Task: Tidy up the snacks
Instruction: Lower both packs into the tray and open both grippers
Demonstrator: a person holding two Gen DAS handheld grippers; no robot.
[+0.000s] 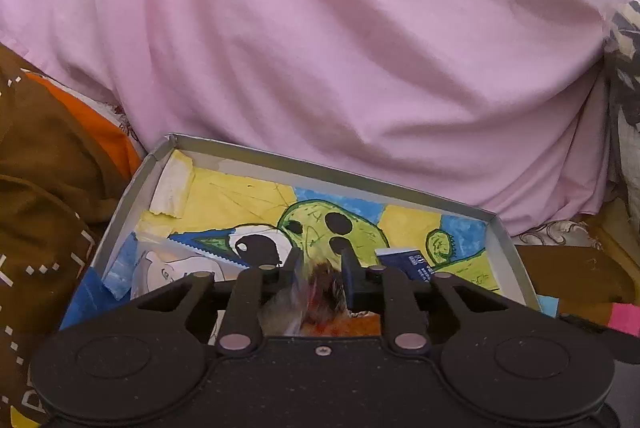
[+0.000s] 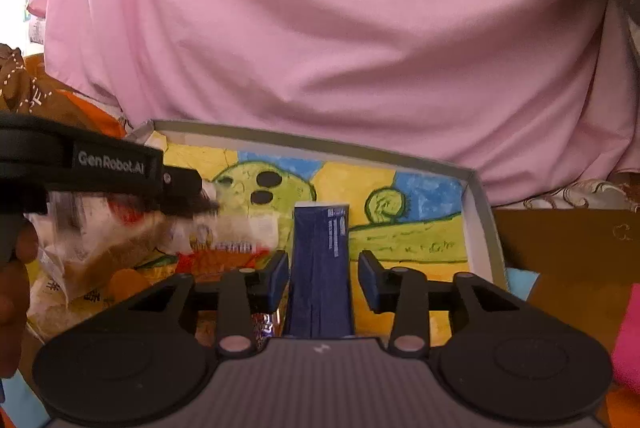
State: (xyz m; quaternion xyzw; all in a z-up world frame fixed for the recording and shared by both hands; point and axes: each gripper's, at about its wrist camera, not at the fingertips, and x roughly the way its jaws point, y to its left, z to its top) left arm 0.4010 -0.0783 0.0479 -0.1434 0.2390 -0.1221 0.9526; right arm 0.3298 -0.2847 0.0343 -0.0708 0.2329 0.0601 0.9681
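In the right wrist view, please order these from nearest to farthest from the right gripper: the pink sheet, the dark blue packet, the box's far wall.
1. Dark blue packet, between the open jaws of the right gripper.
2. Far wall of the box, behind the drawing.
3. Pink sheet, beyond the box, filling the background.

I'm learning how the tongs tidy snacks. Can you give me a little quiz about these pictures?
1. True or false: the left tongs grip a clear snack bag.
2. Which colour is the packet between the open right tongs? A) red B) dark blue C) white
3. Fill in: the grey box is lined with a child's ____ of green faces.

Key:
1. True; the fingers pinch the bag, though it looks blurred.
2. B; it stands upright in the gap, and neither pad visibly presses it.
3. Drawing, coloured yellow, blue and green.
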